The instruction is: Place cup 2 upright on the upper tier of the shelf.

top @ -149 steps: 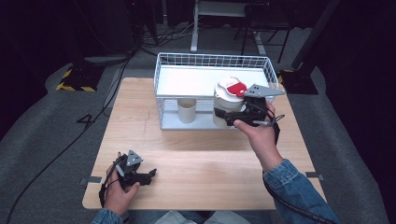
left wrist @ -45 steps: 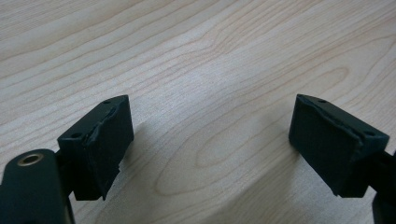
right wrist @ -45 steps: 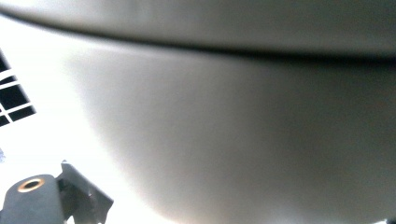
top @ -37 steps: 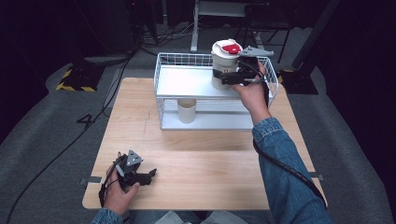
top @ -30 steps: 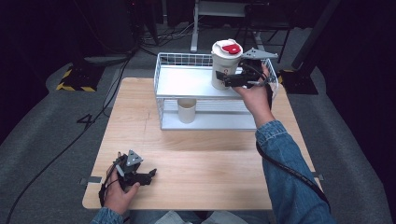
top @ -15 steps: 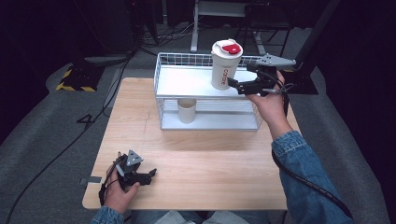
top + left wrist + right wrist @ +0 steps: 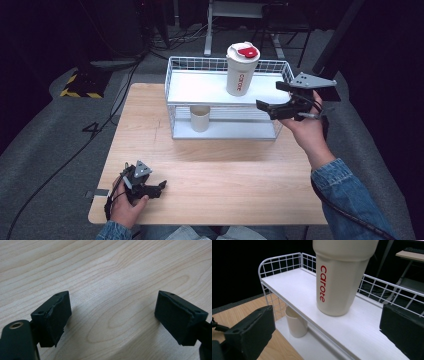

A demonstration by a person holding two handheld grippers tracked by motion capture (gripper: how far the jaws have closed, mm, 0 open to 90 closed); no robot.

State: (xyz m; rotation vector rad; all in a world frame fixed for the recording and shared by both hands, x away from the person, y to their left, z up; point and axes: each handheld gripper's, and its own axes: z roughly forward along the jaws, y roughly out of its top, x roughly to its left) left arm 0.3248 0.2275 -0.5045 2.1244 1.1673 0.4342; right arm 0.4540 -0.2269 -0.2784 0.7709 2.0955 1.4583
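I see the tumbler standing upright on the rack's top shelf, right of its middle. My right tool hangs just beside it, jaws spread and empty. A small cup sits below, probably on the lower shelf. My left tool rests open on the desk.

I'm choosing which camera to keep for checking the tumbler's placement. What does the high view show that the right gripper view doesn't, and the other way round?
High view alone: the tumbler's red-topped lid, the whole wooden table, the left gripper resting open on it near the front edge, and the right gripper held open beside the rack, apart from the tumbler.

Right gripper view alone: the red lettering on the tumbler read close up, and its base sitting flat on the white upper shelf.

Both: the tumbler upright on the upper shelf, the small cup on the lower shelf, and the wire rack.
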